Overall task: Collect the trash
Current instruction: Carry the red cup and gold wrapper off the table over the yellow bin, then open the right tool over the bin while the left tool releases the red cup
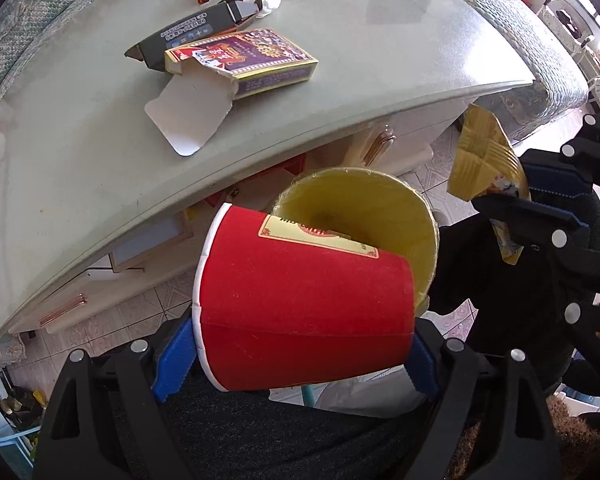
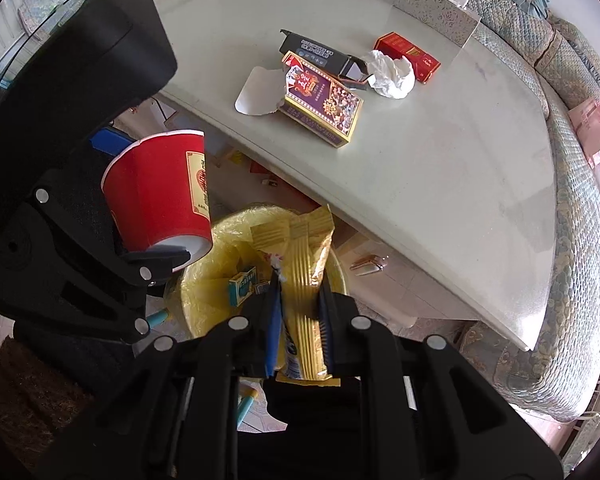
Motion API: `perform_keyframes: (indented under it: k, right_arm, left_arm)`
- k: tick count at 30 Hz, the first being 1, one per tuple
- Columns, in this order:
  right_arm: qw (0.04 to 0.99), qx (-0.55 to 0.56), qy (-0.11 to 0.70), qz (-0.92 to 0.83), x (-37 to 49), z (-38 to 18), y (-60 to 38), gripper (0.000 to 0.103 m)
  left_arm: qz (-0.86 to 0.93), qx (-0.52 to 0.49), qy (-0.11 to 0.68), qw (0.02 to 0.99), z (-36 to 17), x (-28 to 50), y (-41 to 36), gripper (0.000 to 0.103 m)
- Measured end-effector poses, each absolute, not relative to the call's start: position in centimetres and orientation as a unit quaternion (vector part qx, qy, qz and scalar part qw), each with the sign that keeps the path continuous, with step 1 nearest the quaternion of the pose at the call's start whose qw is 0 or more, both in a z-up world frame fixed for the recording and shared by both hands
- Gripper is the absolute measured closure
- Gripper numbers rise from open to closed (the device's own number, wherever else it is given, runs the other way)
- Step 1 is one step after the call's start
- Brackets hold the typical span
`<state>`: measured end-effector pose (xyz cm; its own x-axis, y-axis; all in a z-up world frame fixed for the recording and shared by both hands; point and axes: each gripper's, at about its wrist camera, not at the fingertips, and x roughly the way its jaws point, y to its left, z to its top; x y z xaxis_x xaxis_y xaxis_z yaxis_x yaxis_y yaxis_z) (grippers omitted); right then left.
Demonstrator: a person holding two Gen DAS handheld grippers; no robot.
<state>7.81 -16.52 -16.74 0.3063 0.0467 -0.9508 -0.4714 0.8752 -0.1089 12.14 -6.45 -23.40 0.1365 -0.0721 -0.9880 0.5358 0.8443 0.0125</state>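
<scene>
**Cup and wrapper held over the bin**

Left claw (image 1: 296, 344): clamped on a red paper cup (image 1: 300, 300), blue pads pressing its two sides, cup lying sideways with its white rim toward the left of the left wrist view. Right claw (image 2: 300, 332): clenched tight on a yellow snack wrapper (image 2: 304, 280), pinched flat between the blue pads, upper end of the wrapper sticking out past the fingertips.

Directly below both: a round bin (image 2: 204, 292) lined with a yellow bag, standing on the tiled floor (image 1: 452, 156) just beside the table edge. Inside the bin, a small blue and white box (image 2: 242, 286).

Farther out, on the pale table (image 2: 440, 184): a purple and gold card box (image 2: 324, 108) with its flap torn open, a dark long box (image 2: 320, 54) just behind it, a crumpled white tissue (image 2: 392, 74) near the dark box's open end, and a red pack (image 2: 410, 58) beside the tissue. Under the tabletop, white drawers with metal handles (image 1: 376, 146). Around the far side of the table, a patterned sofa (image 2: 520, 36).
</scene>
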Motion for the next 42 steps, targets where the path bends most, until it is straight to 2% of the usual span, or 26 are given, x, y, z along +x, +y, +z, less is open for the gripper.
perform_keyframes:
  k: [14, 29, 42]
  right_arm:
    - [0.770, -0.157, 0.594, 0.170, 8.0, -22.7, -17.1, 0.086]
    - [0.735, -0.110, 0.646, 0.176, 10.0, -32.3, -18.5, 0.086]
    - [0.704, -0.101, 0.677, 0.188, 10.4, -37.9, -19.4, 0.085]
  left_arm:
    - [-0.249, 0.178, 0.652, 0.694, -30.5, 11.5, -7.9, 0.019]
    - [-0.258, 0.131, 0.709, 0.643, -38.6, 13.3, -7.4, 0.019]
    - [-0.251, 0.120, 0.735, 0.618, -42.1, 14.4, -7.4, 0.019]
